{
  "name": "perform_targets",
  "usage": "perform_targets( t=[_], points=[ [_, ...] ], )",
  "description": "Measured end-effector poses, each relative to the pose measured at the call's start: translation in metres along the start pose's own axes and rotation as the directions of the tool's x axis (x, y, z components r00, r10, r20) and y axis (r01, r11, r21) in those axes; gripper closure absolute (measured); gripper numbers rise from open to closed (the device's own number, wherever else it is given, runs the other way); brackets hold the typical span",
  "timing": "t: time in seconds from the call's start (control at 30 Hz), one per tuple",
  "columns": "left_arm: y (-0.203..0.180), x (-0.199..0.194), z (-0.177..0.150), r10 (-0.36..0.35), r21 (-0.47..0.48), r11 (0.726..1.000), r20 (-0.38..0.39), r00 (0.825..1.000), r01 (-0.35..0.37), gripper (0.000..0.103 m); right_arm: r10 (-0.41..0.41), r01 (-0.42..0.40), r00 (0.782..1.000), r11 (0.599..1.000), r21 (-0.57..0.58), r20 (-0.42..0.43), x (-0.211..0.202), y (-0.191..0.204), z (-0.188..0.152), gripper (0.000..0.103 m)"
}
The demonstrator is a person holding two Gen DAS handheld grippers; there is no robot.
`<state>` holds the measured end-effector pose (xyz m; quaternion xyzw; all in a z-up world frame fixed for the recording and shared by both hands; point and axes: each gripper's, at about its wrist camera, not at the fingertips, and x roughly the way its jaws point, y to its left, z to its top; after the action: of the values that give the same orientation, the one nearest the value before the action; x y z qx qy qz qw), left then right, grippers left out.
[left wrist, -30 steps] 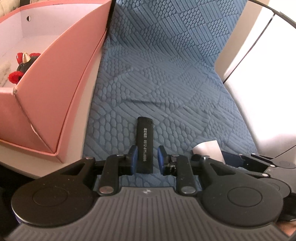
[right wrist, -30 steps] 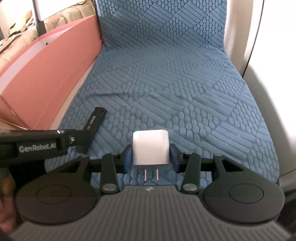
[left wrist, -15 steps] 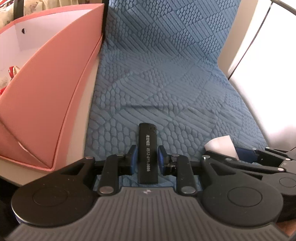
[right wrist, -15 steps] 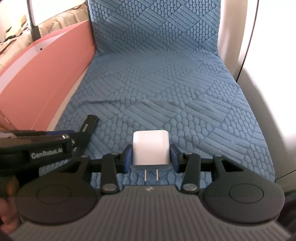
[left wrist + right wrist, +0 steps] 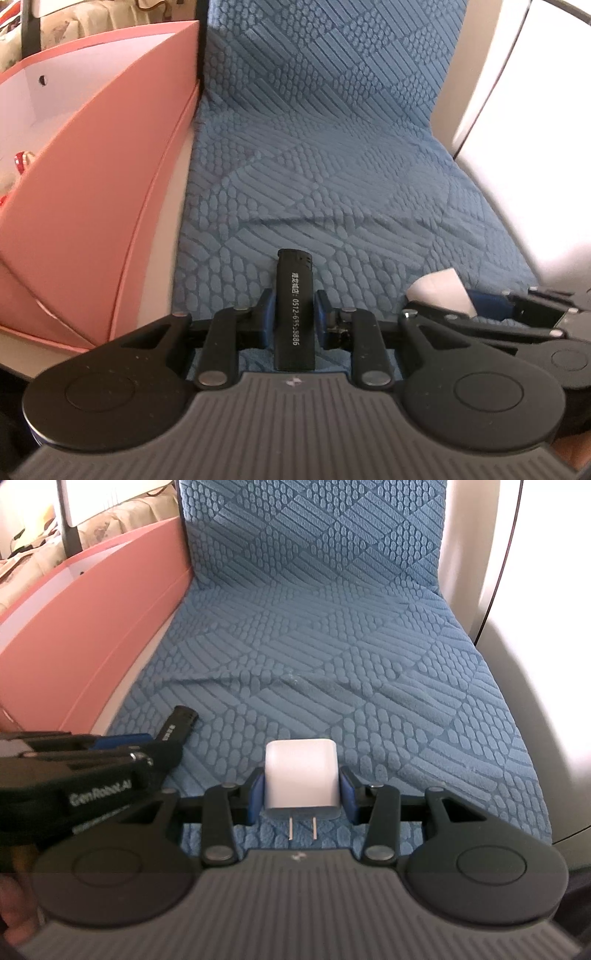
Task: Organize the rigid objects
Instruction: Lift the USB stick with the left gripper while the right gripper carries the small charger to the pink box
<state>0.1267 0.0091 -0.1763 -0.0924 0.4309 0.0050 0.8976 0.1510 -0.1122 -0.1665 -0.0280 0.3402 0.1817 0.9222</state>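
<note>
My left gripper (image 5: 294,321) was clenched on a black lighter (image 5: 295,314), whose cap stuck out ahead of the pads. My right gripper (image 5: 302,795) grasped a white charger plug (image 5: 301,778), prongs toward me. Beyond both lay the blue textured cloth (image 5: 332,646); a pink box (image 5: 92,206) stood ahead to the left.
</note>
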Motion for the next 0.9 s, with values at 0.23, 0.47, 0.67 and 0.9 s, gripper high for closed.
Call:
perform_targets(
  t=[0.23,0.47,0.67,0.9],
  points=[
    [0.001,-0.012,0.008,-0.015,-0.023,1.0,0.025,1.0,0.016,0.077,0.001,-0.001,1.0,1.0,0.011,0.006,-0.002,-0.003,0.001,0.058],
    [0.003,-0.023,0.016,-0.032,-0.044,0.998,0.037,0.999,0.034,0.077,-0.005,0.004,1.0,0.999,0.044,0.014,-0.007,-0.01,0.007,0.058],
    [0.005,-0.035,0.028,-0.042,-0.059,0.997,0.046,0.998,0.044,0.077,-0.003,0.002,1.0,0.999,0.05,0.022,-0.017,-0.012,0.018,0.058],
    [0.005,-0.063,0.052,-0.04,-0.053,0.998,0.085,0.996,0.044,0.077,0.024,-0.027,0.998,0.998,0.055,0.055,-0.039,-0.007,0.039,0.058]
  ],
)
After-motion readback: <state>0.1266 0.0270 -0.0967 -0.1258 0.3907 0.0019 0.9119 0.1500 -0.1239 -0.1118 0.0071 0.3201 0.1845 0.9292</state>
